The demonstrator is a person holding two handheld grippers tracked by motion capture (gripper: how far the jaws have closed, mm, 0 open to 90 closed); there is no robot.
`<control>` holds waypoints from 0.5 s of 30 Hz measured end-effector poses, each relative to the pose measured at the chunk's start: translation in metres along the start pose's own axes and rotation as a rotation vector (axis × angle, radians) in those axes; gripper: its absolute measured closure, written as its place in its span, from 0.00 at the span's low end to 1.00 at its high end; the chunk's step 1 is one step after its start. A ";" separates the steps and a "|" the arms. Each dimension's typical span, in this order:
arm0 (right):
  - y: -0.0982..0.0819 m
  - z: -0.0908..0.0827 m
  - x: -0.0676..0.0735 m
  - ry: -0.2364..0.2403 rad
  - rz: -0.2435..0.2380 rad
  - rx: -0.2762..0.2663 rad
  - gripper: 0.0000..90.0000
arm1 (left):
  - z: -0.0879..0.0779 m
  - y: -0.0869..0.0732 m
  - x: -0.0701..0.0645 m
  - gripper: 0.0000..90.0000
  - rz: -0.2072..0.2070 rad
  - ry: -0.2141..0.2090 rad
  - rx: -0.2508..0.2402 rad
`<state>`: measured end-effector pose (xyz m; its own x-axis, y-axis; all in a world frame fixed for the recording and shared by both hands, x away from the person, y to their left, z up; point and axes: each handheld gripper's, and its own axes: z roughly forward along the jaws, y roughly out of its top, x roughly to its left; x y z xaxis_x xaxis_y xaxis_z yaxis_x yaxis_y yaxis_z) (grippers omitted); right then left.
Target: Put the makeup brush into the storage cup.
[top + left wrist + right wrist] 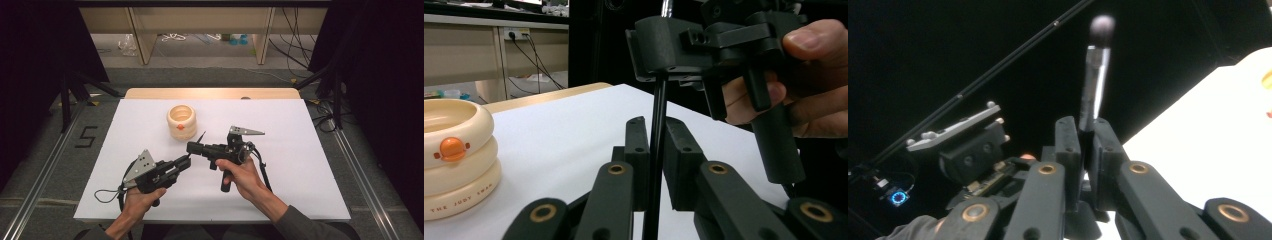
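Brush is the thing in hand here: a thin black makeup-type stick with a silver ferrule and a dark tuft, held in the air over the white table between my two tools, just in front of the cream ring stack. I judge it very light and stiff along the handle, smooth enough to slip or swivel if pinched off-centre, with a soft tuft that would crush; the handle is where to grip, never the bristles. Starting at the left: the left gripper has its jaws drawn nearly together around the lower handle, and in the left gripper view the black stick runs up between the pads, which look to be touching it, though a slight gap on one side is possible. I read that as a hold, perhaps a light one. Moving right, the right gripper is clamped fully on the brush higher up; in the right gripper view the ferrule and blurred tuft stick out above its closed jaws. Both hands are low over the table's near half, the tools tip to tip, the stack well clear at the left.
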<state>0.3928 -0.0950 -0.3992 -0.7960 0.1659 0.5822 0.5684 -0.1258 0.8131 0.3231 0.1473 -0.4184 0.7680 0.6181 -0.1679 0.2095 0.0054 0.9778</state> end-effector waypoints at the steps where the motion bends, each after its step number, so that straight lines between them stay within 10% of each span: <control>1: 0.000 0.000 0.000 0.000 0.000 0.000 0.95 | 0.000 0.000 -0.001 0.89 -0.003 0.001 0.002; 15: 0.004 0.000 0.010 -0.025 -0.100 0.049 0.95 | 0.002 -0.001 -0.003 0.51 0.044 0.029 0.041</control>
<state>0.3876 -0.0937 -0.3900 -0.8442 0.2000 0.4974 0.4962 -0.0598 0.8662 0.3216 0.1438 -0.4187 0.7595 0.6393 -0.1202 0.2009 -0.0547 0.9781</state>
